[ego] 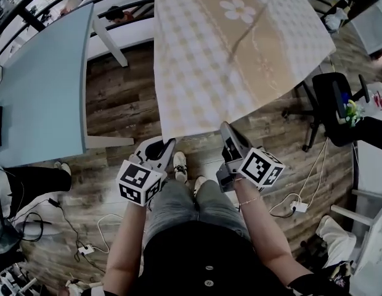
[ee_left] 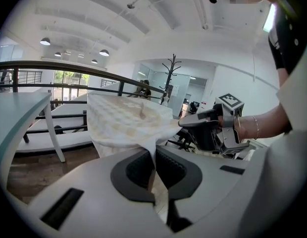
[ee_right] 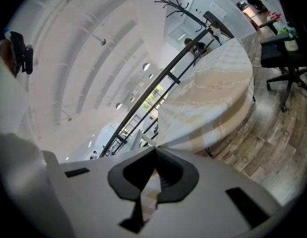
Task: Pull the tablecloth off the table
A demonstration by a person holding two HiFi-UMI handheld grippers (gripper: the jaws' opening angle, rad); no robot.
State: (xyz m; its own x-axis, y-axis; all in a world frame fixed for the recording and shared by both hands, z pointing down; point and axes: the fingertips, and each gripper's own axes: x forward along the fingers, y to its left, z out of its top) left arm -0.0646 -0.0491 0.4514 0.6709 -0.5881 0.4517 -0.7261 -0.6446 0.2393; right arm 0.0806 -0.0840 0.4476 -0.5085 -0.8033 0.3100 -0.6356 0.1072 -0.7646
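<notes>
Landmark: the table, its top wholly hidden under the cloth; every place below is given from it.
Left of the table: a pale blue table [ego: 43,85], well apart, with bare wood floor [ego: 117,97] between. It plays no part in the pull.
Left gripper [ego: 165,145]: at the table's near left corner. The jaws are pinched tight on the cloth's hem, and a fold of checked fabric runs up between the pads towards the table.
Tablecloth [ego: 234,48]: spread over the table, beige check with a paler band and a daisy print. Most of it lies flat on top, and only the near edge hangs off towards us.
Long axis: we judge that it runs from the near hem straight away from us, towards the far end of the table.
Right gripper [ego: 229,133]: at the table's near edge, to the right of the left gripper. It is clamped on the same hem, with a strip of cloth squeezed between the pads and trailing below them.
Key relation: the whole cloth lies ahead of both grippers, on the table side, while we stand on the near side.
Nearer hand: neither, as both sit level at the hem.
Next move, our guess: draw both back evenly, away from the table and along that axis.
Right of the table: a black office chair [ego: 339,103] stands near that side.
</notes>
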